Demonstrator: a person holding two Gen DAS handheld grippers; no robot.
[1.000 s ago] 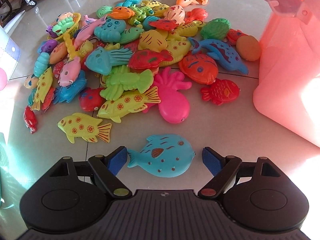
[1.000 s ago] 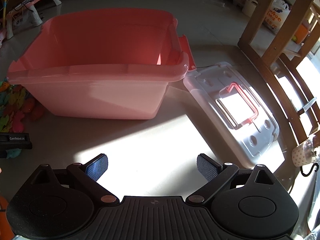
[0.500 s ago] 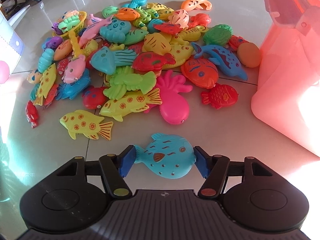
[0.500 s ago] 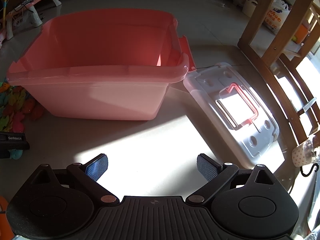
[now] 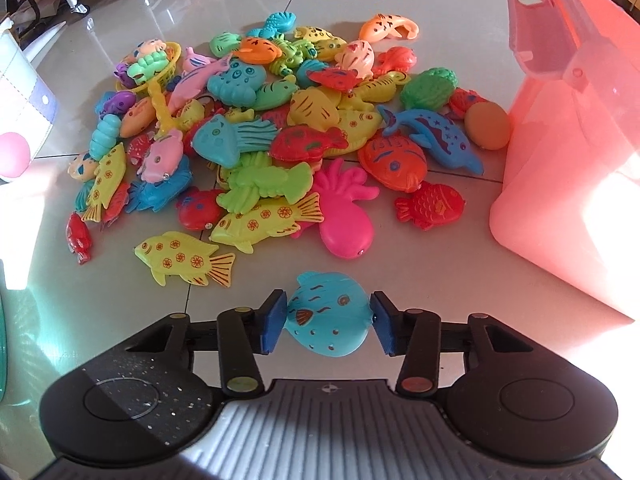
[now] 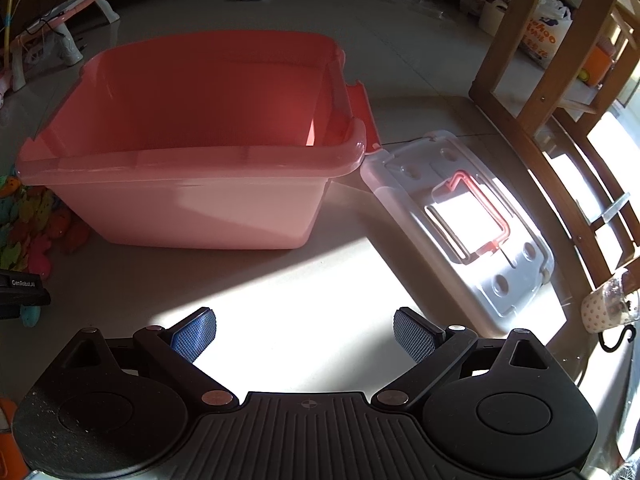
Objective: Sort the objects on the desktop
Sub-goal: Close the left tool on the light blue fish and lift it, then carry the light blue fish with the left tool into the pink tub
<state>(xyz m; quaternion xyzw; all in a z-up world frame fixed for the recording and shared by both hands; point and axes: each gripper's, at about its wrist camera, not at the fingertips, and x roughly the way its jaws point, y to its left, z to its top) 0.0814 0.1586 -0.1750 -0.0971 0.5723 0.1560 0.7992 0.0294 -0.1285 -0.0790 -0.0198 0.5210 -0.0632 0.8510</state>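
Note:
My left gripper [image 5: 328,326] is shut on a light blue toy fish [image 5: 330,316], its blue pads pressing the fish's tail and head, just above the floor. Behind it lies a heap of colourful plastic sea-animal toys [image 5: 260,120]; a yellow fish [image 5: 184,258] and a pink octopus [image 5: 346,216] lie nearest. A pink plastic bin [image 5: 568,168] stands to the right of the heap. In the right wrist view the bin [image 6: 192,200] looks empty. My right gripper [image 6: 306,336] is open and empty over bare floor in front of the bin.
The bin's clear lid [image 6: 464,224] with a red handle lies on the floor right of the bin. Wooden chair legs [image 6: 528,60] stand at the far right. A small yellow basket [image 5: 154,68] with toys sits at the heap's far left. The left gripper's body [image 6: 20,296] shows at the left edge.
My left gripper moved forward around the blue fish, closed on it and lifted it slightly, tilting it. The right gripper has not moved.

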